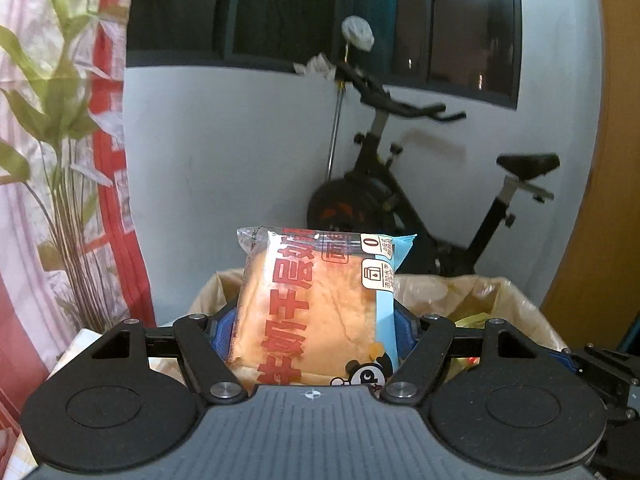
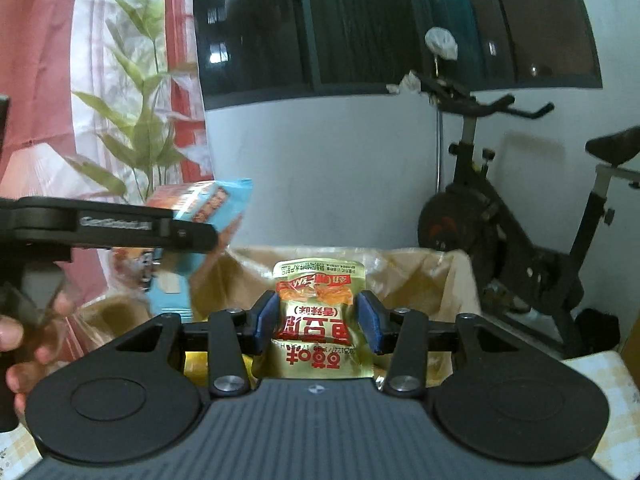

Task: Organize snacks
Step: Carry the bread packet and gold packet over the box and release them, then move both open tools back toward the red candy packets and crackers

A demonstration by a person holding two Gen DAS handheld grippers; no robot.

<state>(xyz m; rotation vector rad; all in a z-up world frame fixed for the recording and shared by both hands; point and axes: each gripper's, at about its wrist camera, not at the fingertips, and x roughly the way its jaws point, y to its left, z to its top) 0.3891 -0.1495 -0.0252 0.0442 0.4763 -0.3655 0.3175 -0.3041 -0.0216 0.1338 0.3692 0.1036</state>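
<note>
Left claw (image 1: 314,332) clamps a packaged bread slice (image 1: 316,304), center frame, above the bag-lined bin (image 1: 500,300). Right claw (image 2: 318,322) grips a gold snack pouch (image 2: 318,320), lower center, above that bin.

Both grippers — left gripper (image 1: 314,330), right gripper (image 2: 319,322) — clamped, side by side.
</note>
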